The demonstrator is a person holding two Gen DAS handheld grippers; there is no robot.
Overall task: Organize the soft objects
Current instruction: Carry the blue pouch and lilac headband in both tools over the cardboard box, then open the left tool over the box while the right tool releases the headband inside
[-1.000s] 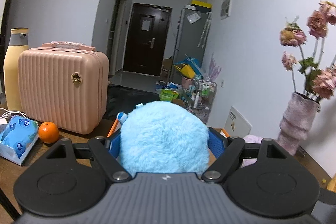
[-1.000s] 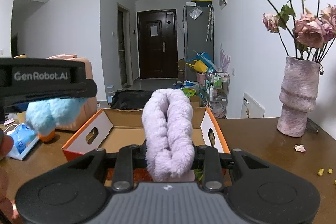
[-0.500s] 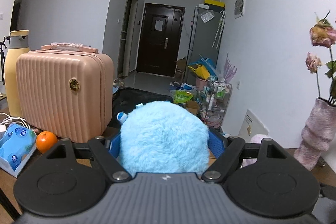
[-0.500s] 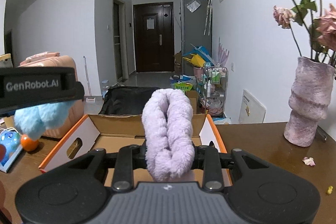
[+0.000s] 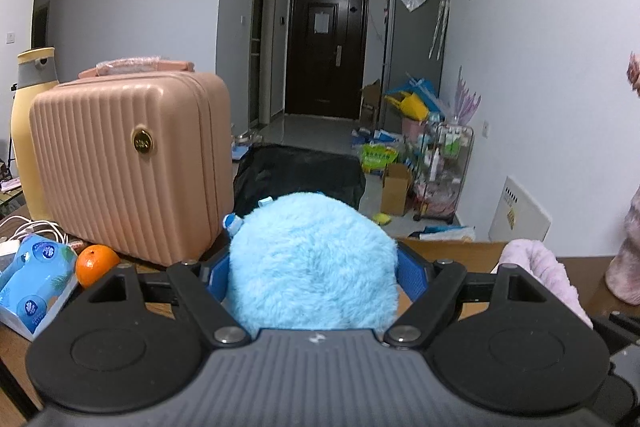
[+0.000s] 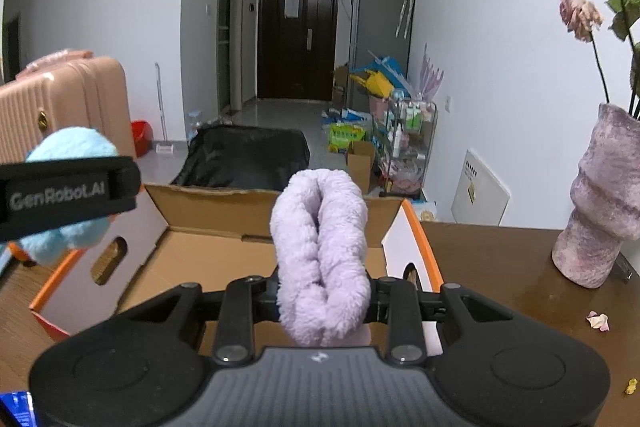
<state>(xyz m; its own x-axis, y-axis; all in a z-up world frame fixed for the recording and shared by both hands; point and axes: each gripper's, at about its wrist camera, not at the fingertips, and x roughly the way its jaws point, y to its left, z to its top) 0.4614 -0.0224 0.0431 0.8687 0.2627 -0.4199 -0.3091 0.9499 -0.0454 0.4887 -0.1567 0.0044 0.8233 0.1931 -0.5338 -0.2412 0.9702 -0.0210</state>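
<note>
Right wrist view: right claw (image 6: 320, 301) clamped tight on a folded lilac plush (image 6: 320, 259), held over the near edge of the open cardboard box (image 6: 208, 255) on the worktop (image 6: 500, 267)
Left wrist view: left claw (image 5: 314, 281) spread wide around a fluffy blue plush (image 5: 314, 267), blue pads (image 5: 412, 277) pressing its sides
Blue plush position: beside the box's left wall, above the worktop, not yet over the opening, judging by the right wrist view (image 6: 68, 195)
Risk, lilac plush: the fold could spring apart on release and drape over the box's rim instead of dropping inside
Risk, blue plush: the round, squashy body might slip out of the wide grip, or land outside the left wall near the orange (image 5: 97, 264) if let go too soon
Risk, collision: both claws are close together at the box, so they could knock each other
</note>
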